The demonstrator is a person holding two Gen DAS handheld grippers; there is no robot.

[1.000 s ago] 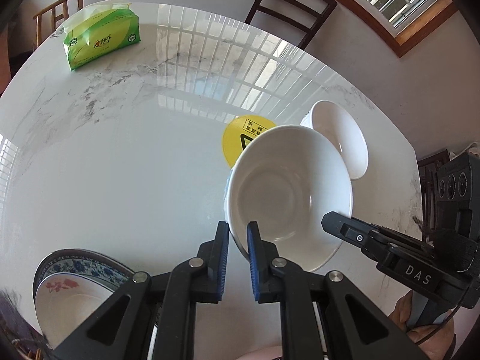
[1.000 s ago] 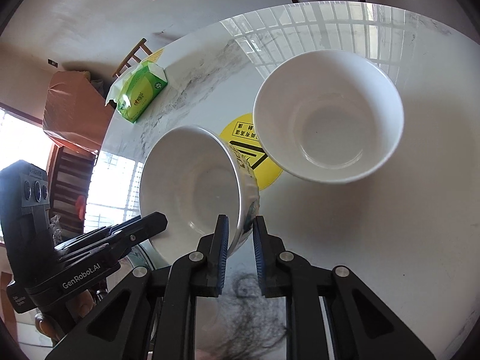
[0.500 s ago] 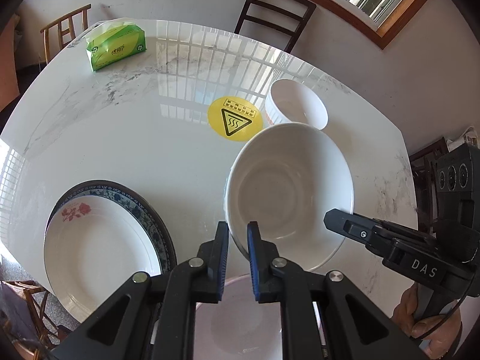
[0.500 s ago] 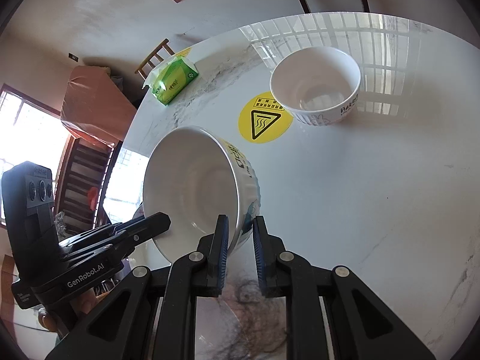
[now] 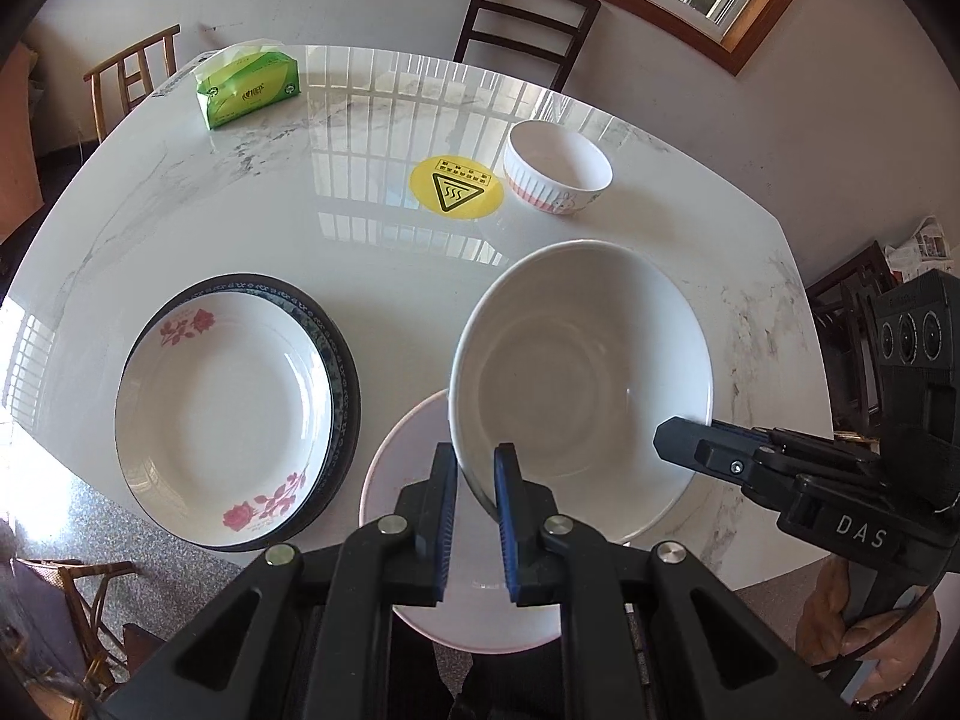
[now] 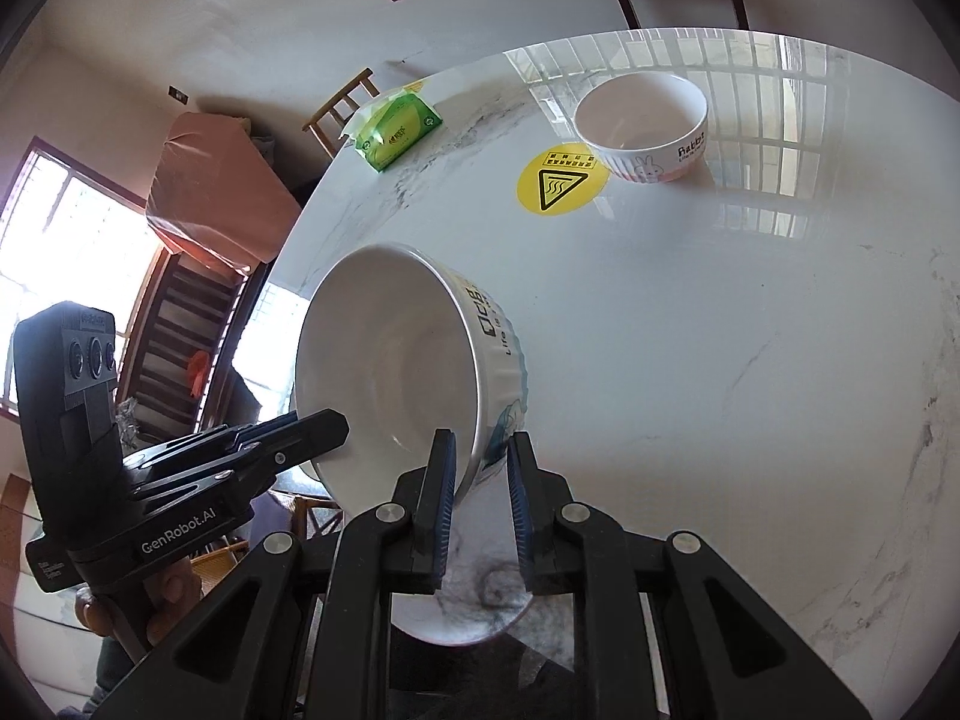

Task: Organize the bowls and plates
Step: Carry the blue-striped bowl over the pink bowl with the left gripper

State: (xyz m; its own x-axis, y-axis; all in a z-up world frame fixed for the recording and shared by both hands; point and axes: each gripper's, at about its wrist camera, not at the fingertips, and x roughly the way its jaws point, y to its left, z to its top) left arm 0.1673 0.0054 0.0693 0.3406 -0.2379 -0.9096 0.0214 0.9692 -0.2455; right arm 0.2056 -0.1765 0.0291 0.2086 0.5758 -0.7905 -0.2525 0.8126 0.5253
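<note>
Left claw (image 5: pixel 474 480) pinches near rim of big bowl (image 5: pixel 588 372); right claw (image 6: pixel 478 468) pinches opposite rim. Bowl hangs tilted over plain plate (image 5: pixel 420 480) at near tabletop (image 5: pixel 360 252) edge. Risk: thin rim grips slip, bowl drops, chips plate.

Far ahead and left of the left gripper sits a green tissue pack (image 5: pixel 249 90) on the marble table (image 5: pixel 180 210); a yellow warning sticker (image 5: pixel 456 195) (heat symbol) lies straight ahead, dark chair (image 5: pixel 525 18) beyond.
</note>
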